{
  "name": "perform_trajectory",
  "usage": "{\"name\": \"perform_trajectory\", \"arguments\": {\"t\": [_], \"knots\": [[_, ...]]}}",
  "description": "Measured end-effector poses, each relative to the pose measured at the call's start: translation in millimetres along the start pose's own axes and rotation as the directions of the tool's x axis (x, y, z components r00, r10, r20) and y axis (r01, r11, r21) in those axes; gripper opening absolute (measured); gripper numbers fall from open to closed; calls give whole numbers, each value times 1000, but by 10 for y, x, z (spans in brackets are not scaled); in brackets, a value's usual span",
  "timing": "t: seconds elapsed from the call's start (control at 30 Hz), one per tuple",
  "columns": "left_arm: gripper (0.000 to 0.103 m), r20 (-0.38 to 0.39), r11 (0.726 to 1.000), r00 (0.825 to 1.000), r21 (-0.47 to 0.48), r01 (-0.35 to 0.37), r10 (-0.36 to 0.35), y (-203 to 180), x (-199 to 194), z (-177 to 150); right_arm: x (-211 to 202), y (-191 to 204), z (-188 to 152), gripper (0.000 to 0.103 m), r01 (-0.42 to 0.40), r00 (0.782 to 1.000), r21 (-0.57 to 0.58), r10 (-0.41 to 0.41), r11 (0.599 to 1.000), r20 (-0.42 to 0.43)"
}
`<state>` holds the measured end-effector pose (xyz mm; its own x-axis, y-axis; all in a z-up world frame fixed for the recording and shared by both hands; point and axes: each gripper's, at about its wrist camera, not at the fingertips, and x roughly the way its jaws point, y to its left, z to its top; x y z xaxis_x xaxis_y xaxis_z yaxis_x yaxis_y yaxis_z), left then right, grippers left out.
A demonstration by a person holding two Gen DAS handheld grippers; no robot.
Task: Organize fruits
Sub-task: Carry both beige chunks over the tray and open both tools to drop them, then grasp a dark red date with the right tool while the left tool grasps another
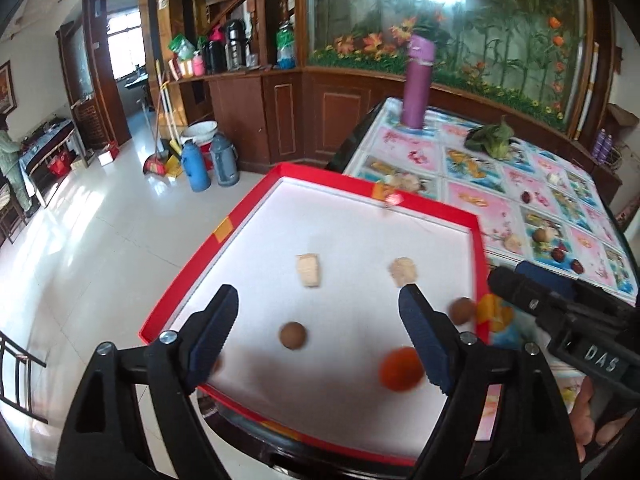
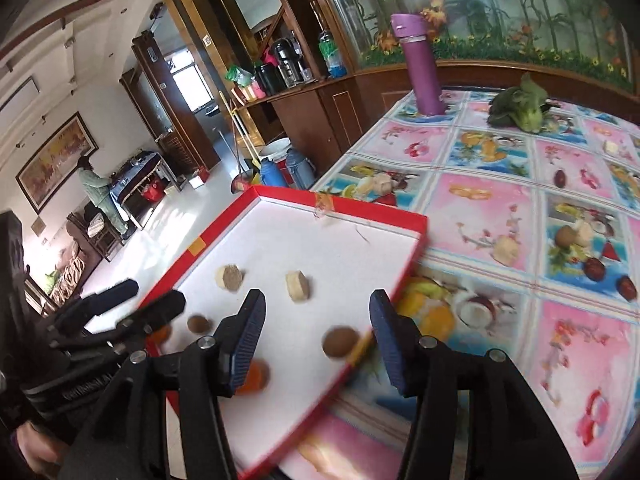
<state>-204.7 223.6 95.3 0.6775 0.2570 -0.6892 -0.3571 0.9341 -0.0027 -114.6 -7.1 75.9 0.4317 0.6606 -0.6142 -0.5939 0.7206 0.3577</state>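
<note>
Now the red tray [image 1: 182,284] sits at the table's corner with both claws spread wide and empty above it, the orange fruit [image 1: 401,369] lying just inside the left gripper [image 1: 318,304], nearer than the right gripper [image 2: 318,312]

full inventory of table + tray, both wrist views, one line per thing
tray: 1, red rim, white floor, overhanging the table edge
brown round fruits: 2, in tray, near end
orange fruit: 1, blurred, in tray by the left tool's right finger
beige chunks: 2, mid-tray
tablecloth: 1, pink and blue fruit print, covers table
purple bottle: 1, upright, far table edge
leafy green: 1, far side of table
dark red fruits: about 3, loose on cloth, right side
pale chunks: at least 2, on cloth
left tool: black, blue pads, open, empty, over tray
right tool: same, open, empty, over tray edge
</note>
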Motion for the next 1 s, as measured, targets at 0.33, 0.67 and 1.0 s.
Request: {"name": "perform_trajectory", "arguments": {"t": [0.33,0.67,1.0], "knots": [[89,-20,973,991,188,136,-134,-810,-374,-313,-782,-572,-614,55,102,994,36,-103,994,33],[89,-96,927,976,308,215,-195,-1327,-570,-703,-1532,-1290,-1046,55,268,957,162,-282,950,71],[90,-121,883,961,381,275,-247,-1621,-661,-662,-1629,-1885,-765,55,358,929,164,-368,919,30]]}}
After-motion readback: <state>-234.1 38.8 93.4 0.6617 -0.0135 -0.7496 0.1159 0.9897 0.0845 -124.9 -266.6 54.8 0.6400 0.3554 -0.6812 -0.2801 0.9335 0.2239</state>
